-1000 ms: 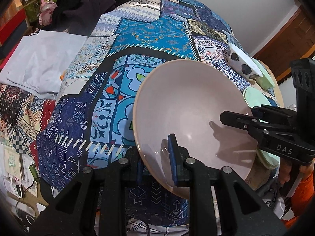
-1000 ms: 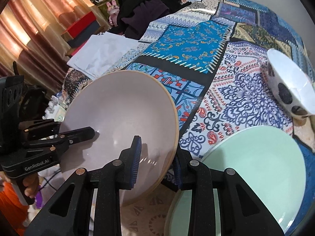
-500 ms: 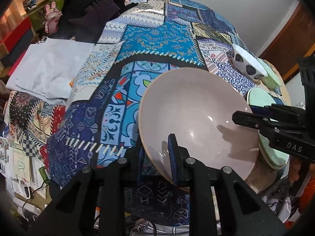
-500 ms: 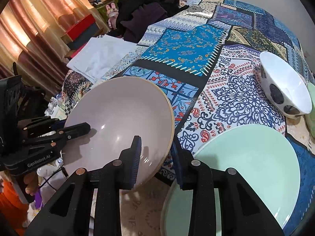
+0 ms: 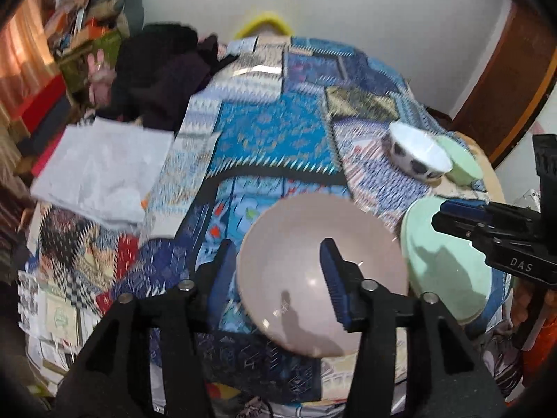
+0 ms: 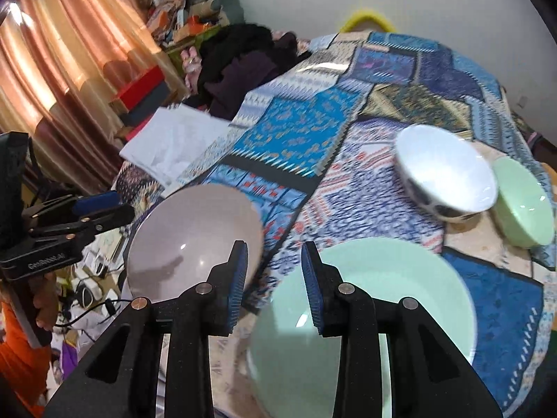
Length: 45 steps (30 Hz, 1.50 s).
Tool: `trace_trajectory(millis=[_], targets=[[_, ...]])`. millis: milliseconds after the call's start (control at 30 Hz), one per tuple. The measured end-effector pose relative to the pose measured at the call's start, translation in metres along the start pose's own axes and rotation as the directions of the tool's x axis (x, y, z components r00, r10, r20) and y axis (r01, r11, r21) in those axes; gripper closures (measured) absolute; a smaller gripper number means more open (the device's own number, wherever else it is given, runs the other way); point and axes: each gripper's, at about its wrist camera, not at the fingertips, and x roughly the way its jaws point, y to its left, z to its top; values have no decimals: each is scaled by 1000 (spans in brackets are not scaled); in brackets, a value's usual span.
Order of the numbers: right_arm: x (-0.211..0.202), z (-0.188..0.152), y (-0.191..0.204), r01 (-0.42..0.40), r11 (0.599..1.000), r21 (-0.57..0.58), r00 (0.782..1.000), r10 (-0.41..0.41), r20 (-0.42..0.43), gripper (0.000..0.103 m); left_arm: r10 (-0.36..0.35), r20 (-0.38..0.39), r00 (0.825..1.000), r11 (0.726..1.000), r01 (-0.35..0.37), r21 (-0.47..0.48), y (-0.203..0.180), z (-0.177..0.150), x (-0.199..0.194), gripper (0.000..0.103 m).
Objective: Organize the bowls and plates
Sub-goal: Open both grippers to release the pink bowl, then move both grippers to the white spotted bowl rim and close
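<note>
Releasing pink plate lower centre: left gripper jaws just opened, clear of it; right gripper part-open, empty. Next, stack onto green plate.

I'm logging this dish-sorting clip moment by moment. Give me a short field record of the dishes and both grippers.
pink plate: on tablecloth, beside green plate
spotted bowl: beside green bowl, beyond the plates
left gripper: jaws have just been opening; pink plate's rim between them, not pressed
right gripper: open, holding nothing
</note>
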Motion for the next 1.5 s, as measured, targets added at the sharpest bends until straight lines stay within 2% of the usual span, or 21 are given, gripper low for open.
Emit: trace_trajectory(millis=[167, 367, 533, 600, 667, 900, 1100, 1267, 1333, 1400, 1500], targets=[[-24, 4, -26, 30, 999, 34, 998, -32, 56, 72, -9, 45, 999, 1000, 8, 31, -25, 19, -6, 41], [-52, 7, -63, 94, 992, 85, 984, -105, 145, 55, -20, 43, 999, 998, 17, 64, -59, 46, 5, 34], [-64, 7, -101, 121, 980, 158, 973, -148, 178, 46, -8, 40, 999, 994, 4, 113, -89, 71, 21, 28], [-64, 7, -115, 127, 974, 189, 971, -161, 178, 45, -20, 38, 999, 992, 15, 123, -98, 79, 26, 22], [-64, 7, -127, 132, 968, 214, 969, -172, 177, 45, -32, 35, 999, 991, 27, 130, -108, 89, 34, 21], [-52, 5, -160, 144, 953, 268, 971, -188, 149, 45, -59, -29, 998, 989, 63, 132, -136, 116, 80, 21], [-32, 8, -179, 120, 946, 300, 979, -163, 122, 45, -55, -101, 993, 987, 69, 147, -152, 131, 127, 21], [-10, 11, -185, 113, 948, 298, 985, -146, 93, 45, -44, -129, 991, 982, 66, 176, -160, 139, 162, 21], [-1, 13, -188, 105, 948, 299, 987, -136, 82, 45, -50, -147, 988, 981, 76, 177, -162, 140, 175, 23], [6, 14, -190, 97, 949, 301, 989, -125, 75, 45, -55, -164, 985, 980, 85, 180, -163, 143, 185, 31], [15, 15, -193, 78, 947, 313, 993, -102, 63, 45, -68, -188, 980, 977, 103, 185, -167, 145, 198, 38]])
